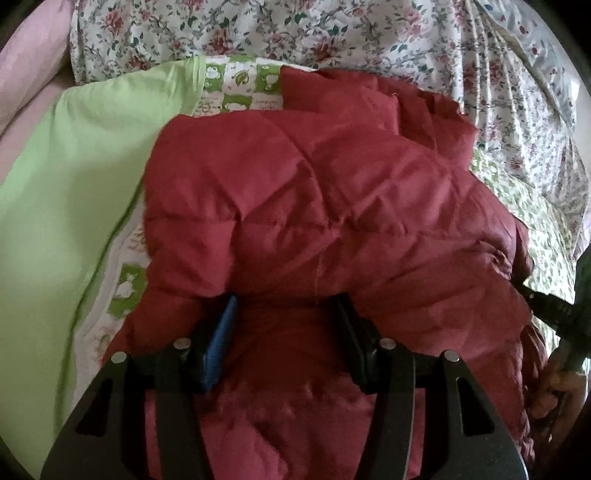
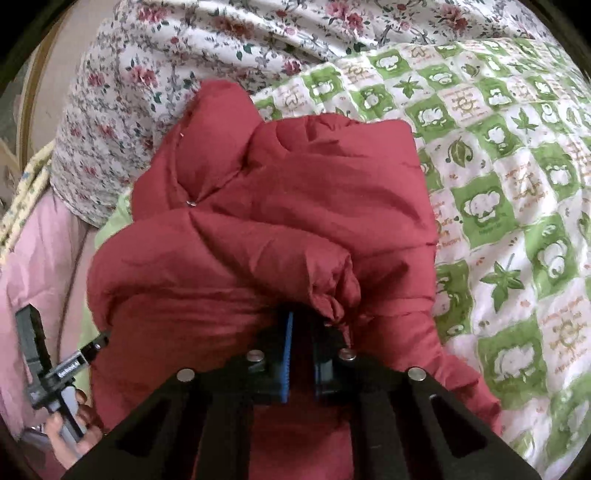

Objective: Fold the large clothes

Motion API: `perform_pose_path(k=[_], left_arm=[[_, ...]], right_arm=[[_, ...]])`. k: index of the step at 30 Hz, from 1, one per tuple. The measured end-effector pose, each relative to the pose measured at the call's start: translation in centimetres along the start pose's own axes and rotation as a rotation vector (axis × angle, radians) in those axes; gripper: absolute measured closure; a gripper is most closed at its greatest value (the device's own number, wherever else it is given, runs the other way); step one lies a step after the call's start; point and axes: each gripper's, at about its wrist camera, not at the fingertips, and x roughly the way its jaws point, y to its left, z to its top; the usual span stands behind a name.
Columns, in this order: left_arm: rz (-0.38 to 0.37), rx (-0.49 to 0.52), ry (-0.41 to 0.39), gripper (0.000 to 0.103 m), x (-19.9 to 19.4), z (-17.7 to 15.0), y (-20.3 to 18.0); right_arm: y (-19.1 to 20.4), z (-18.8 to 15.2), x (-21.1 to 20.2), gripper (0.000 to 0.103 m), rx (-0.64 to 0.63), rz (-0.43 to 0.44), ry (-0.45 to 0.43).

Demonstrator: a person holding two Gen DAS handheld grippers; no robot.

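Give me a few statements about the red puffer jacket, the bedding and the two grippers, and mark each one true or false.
1. The red puffer jacket lies on a green-and-white checked quilt. True.
2. The right gripper stands wide open above the jacket. False: its jaws are nearly shut, pinching a gathered bit of jacket fabric.
3. A plain light-green pillow lies beside the jacket. True.
4. The left gripper holds the floral sheet. False: it straddles a fold of the jacket.
5. The jacket is blue. False: it is red.
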Motion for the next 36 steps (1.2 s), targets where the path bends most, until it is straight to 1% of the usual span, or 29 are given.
perform_pose_path(k=[2, 3, 4, 6, 8, 13, 16, 18, 20, 23, 25, 29, 32, 34, 36], left_arm=[[-0.018, -0.018, -0.006, 0.050, -1.3, -0.5, 0.4], [-0.030, -0.026, -0.011, 0.050, -2.2, -1.0, 0.6], [-0.039, -0.030, -0.012, 0.050, -2.8, -1.3, 0.6], [-0.057, -0.034, -0.018, 0.050, -4.2, -2.1, 0.8], [-0.073, -0.037, -0.019, 0.050, -5.7, -3.2, 1.0], [-0.079, -0.046, -0.010, 0.050, -8.1, -6.1, 1.8], [-0.094, -0.079, 0.000, 0.050, -9.3, -8.0, 3.0], [-0.098, -0.101, 0.012, 0.050, -9.8, -9.2, 3.9], [-0.109, -0.121, 0.022, 0.050, -10.5, -10.6, 4.9], [-0.113, -0.133, 0.055, 0.049, -11.4, -12.8, 6.3], [-0.118, -0.140, 0.073, 0.049, -12.0, -14.2, 7.2], [-0.153, -0.154, 0.104, 0.048, -13.4, -16.4, 8.8], [-0.172, -0.157, 0.121, 0.042, -14.2, -17.6, 9.3], [-0.191, -0.157, 0.133, 0.041, -14.7, -18.5, 9.6], [-0.192, -0.149, 0.146, 0.039, -15.0, -19.2, 9.8]], right_arm=[[0.4, -0.2, -1.6, 0.088, -0.009, -0.004, -0.014], [0.7, -0.4, -2.6, 0.082, -0.017, -0.010, -0.021], [1.0, -0.5, -3.3, 0.078, -0.024, -0.010, -0.022], [1.5, -0.9, -5.0, 0.063, -0.044, -0.008, -0.023], [1.9, -1.6, -6.8, 0.058, -0.062, -0.006, -0.021], [2.2, -3.3, -10.4, 0.055, -0.075, 0.012, -0.015], [2.2, -5.1, -13.0, 0.051, -0.087, 0.016, -0.022], [2.1, -6.2, -14.3, 0.045, -0.093, 0.017, -0.021], [1.8, -7.5, -15.5, 0.044, -0.101, 0.010, -0.015], [0.7, -9.5, -17.3, 0.041, -0.094, 0.003, 0.006], [-0.6, -10.9, -18.6, 0.040, -0.076, -0.023, 0.022], [-3.0, -13.1, -20.2, 0.038, -0.022, -0.065, 0.057], [-3.9, -14.6, -20.8, 0.038, -0.013, -0.103, 0.093], [-4.5, -15.5, -21.1, 0.038, 0.005, -0.103, 0.125], [-5.1, -16.2, -21.2, 0.038, 0.022, -0.107, 0.154]])
